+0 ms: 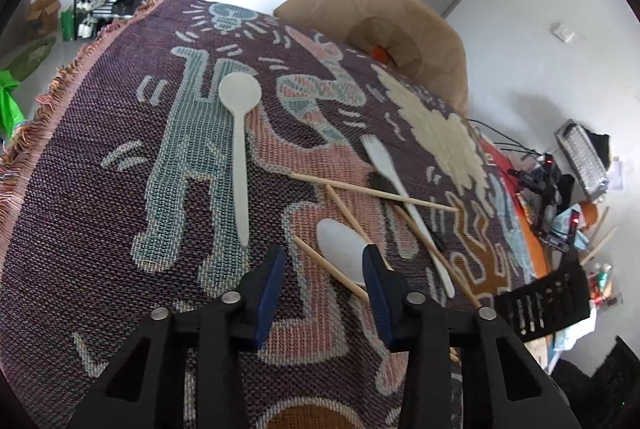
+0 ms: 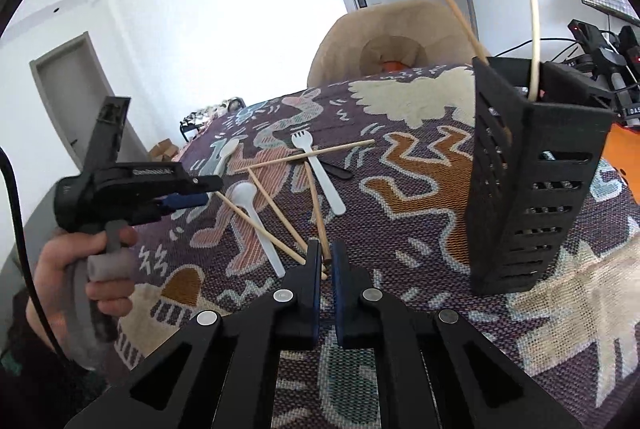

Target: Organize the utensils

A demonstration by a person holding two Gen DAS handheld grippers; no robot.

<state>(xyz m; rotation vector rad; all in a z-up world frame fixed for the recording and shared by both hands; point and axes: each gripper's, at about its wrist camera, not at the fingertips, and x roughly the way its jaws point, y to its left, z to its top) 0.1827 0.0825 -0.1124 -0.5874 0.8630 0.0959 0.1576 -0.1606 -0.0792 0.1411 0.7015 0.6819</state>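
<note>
Black slotted plastic forms the utensil caddy (image 2: 532, 181), which stands upright near the right edge of the woven, figure-patterned tablecloth (image 2: 420, 197); a wooden chopstick (image 2: 456, 9) and a pale, thin handle (image 2: 534, 25) rise out of its top, and what else is inside cannot be made out through the slots. Pale lettering runs along the body of the left gripper (image 2: 192, 199), but it is too blurred to read; a hand (image 2: 76, 269) holds that gripper's grey grip. Its blue-padded jaws stand partly apart over the bowl of a white plastic spoon (image 1: 344, 249), a loose chopstick (image 1: 330, 267) lying between them, with neither pad pressing on anything. The right gripper (image 2: 326, 261) has its jaws drawn narrow around the near end of another chopstick (image 2: 318, 213). Scattered toward the middle of the tablecloth lie a larger white spoon (image 1: 240, 133), a white fork (image 1: 394, 185) crossed by a long chopstick (image 1: 372, 191), and a small black utensil (image 2: 336, 169) half hidden beneath them.
</note>
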